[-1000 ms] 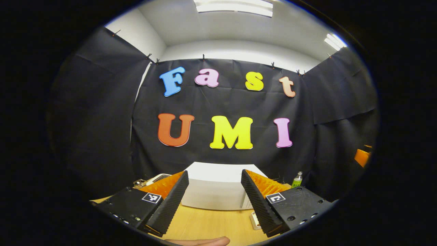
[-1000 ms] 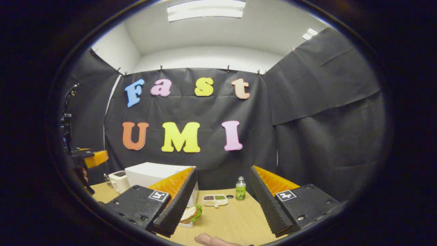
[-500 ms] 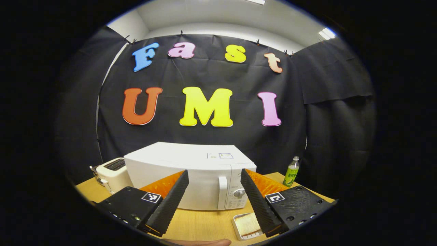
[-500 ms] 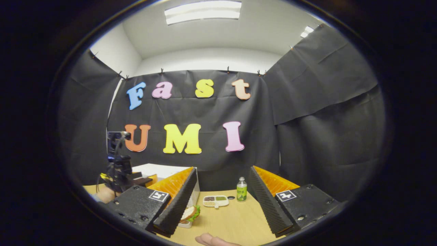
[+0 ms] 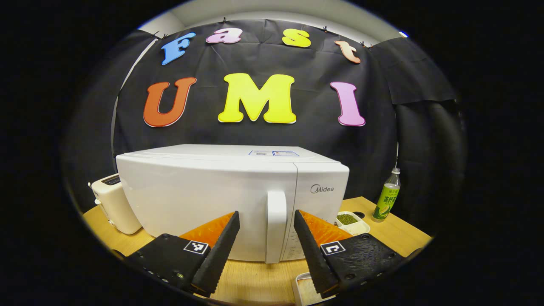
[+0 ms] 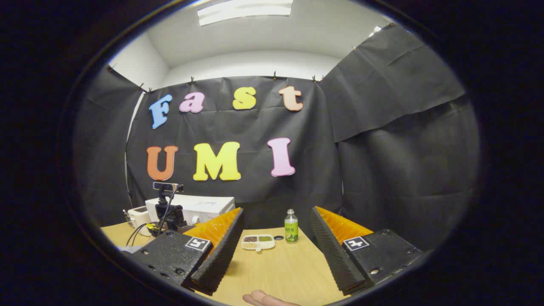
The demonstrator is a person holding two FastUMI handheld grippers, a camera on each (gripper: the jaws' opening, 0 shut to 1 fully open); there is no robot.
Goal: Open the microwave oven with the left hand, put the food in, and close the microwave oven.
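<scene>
Left gripper [image 5: 265, 250]: I hold it level in front of the microwave oven [image 5: 231, 199], fingers spread wide and gripping nothing.
Door handle [image 5: 275, 225]: the white upright handle stands in the gap between my two left fingers, a little beyond the tips; neither finger touches it as far as I can tell.
Microwave door: closed, flush with the control panel on its right.
Microwave position: it sits on the wooden table [image 5: 250, 282], towards the back, near the black cloth wall.
Food: a white tray [image 5: 302, 292] lies on the table just under my left gripper's right finger, mostly hidden by it; I cannot make out what is in it.
Toaster [image 5: 114, 204]: white, just beside the microwave's left end.
Divided dish [image 5: 352, 222]: to the right of the microwave, with green grains in one compartment.
Bottle [image 5: 386, 196]: green-labelled, upright, further right near the table's back edge.
Right gripper [image 6: 276, 255]: I hold it above bare table, released, fingers well apart and gripping nothing.
Right gripper view, far side: the dish [image 6: 258, 242] and bottle [image 6: 291, 226] stand ahead between my fingers; the microwave [image 6: 197, 208] is off to the left, partly behind a black camera rig [image 6: 168, 208].
My hand [image 6: 265, 299]: a fingertip shows at the bottom edge of the right gripper view.
</scene>
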